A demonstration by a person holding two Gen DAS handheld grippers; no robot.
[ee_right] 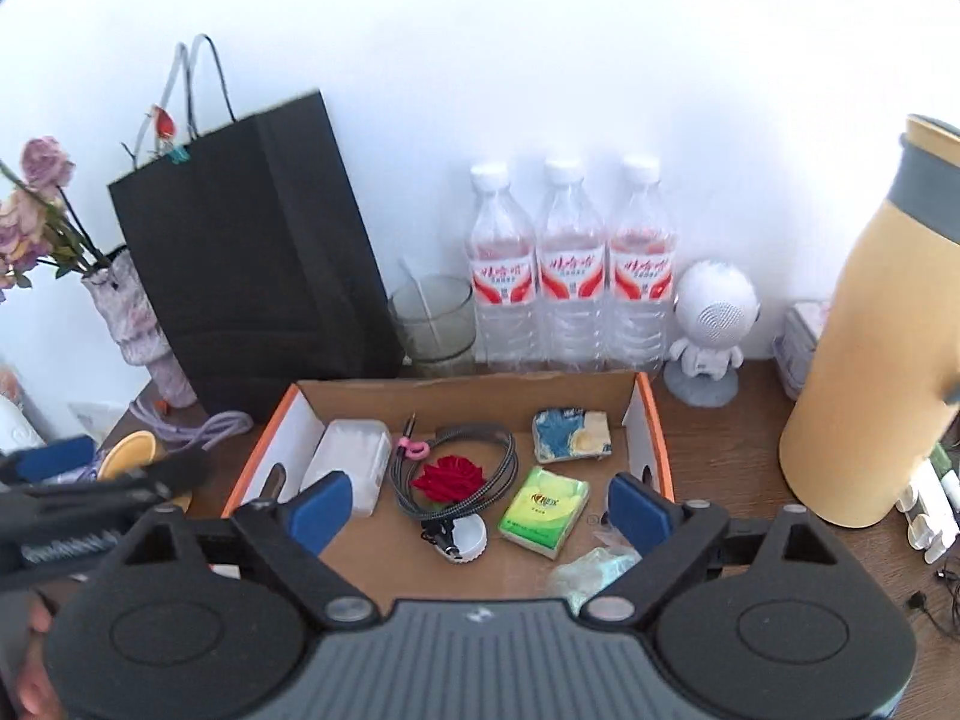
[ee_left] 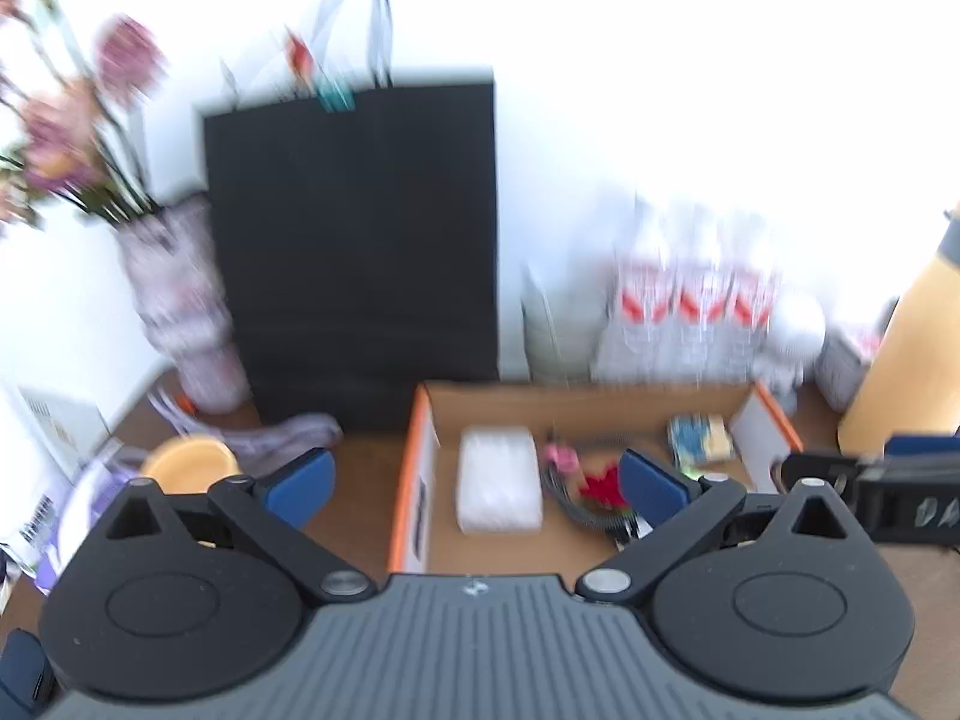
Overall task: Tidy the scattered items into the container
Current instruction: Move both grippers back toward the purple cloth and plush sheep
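Note:
A shallow cardboard box [ee_right: 651, 420] with orange edges sits on the wooden desk; it also shows in the left wrist view [ee_left: 420, 420]. In it lie a white tissue pack [ee_right: 351, 462], a grey cable [ee_right: 498, 468], a red rose [ee_right: 450, 477], a green tissue pack [ee_right: 543, 510], a blue-yellow sponge [ee_right: 570, 435] and a white cap [ee_right: 468, 537]. My right gripper [ee_right: 480, 507] is open and empty above the box's near side. My left gripper [ee_left: 477, 483] is open and empty over the box's left edge. A yellow lid [ee_left: 189, 465] and a purple cord [ee_left: 282, 438] lie left of the box.
A black paper bag [ee_right: 258, 252], a vase of flowers [ee_right: 138, 324], a glass [ee_right: 432, 318], three water bottles [ee_right: 567, 270] and a white astronaut figure [ee_right: 711, 324] stand behind the box. A tall yellow flask [ee_right: 870, 360] stands at right, small items beside it.

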